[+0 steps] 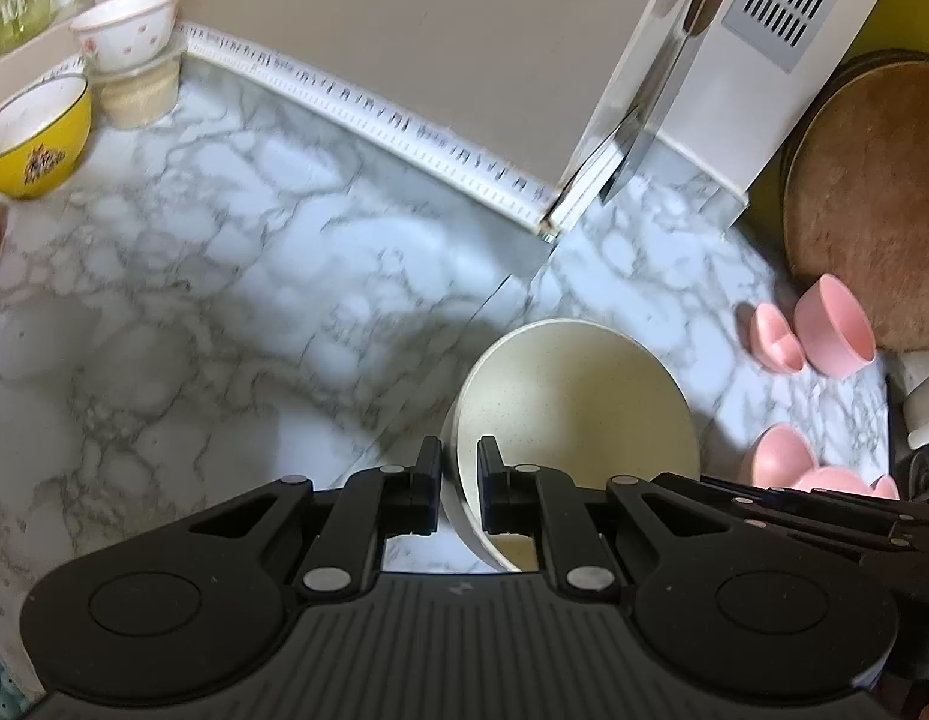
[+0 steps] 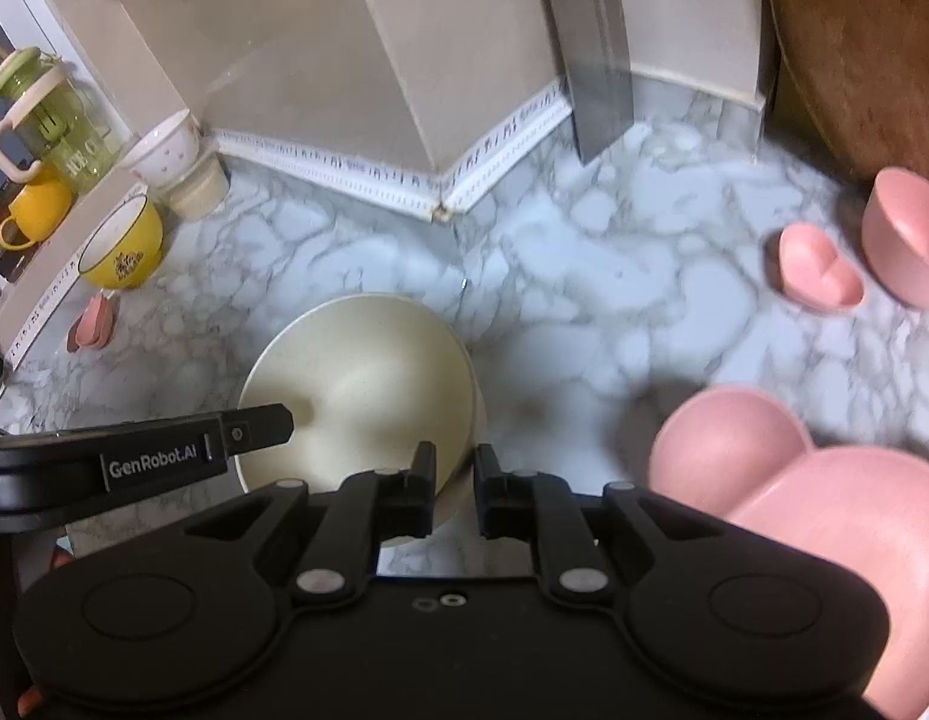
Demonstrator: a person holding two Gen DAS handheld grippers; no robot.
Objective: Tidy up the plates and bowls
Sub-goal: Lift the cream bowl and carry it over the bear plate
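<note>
You held the cream speckled bowl (image 1: 575,414) by its rim from two sides: your left gripper (image 1: 458,474) was clamped on the rim nearest you at lower centre, and your right gripper (image 2: 455,474) was clamped on the opposite rim, lower centre of its view. The bowl hung tilted above the marble counter (image 1: 224,300), so the step in hand appeared to be carrying it to a stacking place. The next move called for a level set-down and a release of both grips together.

Count, near to far:
- one large pink divided plate (image 2: 824,510), lower right;
- one small pink heart dish (image 2: 818,267);
- one pink bowl (image 2: 908,240);
- one yellow bowl (image 2: 125,252), left;
- one white patterned bowl (image 2: 164,153), upper left.
</note>
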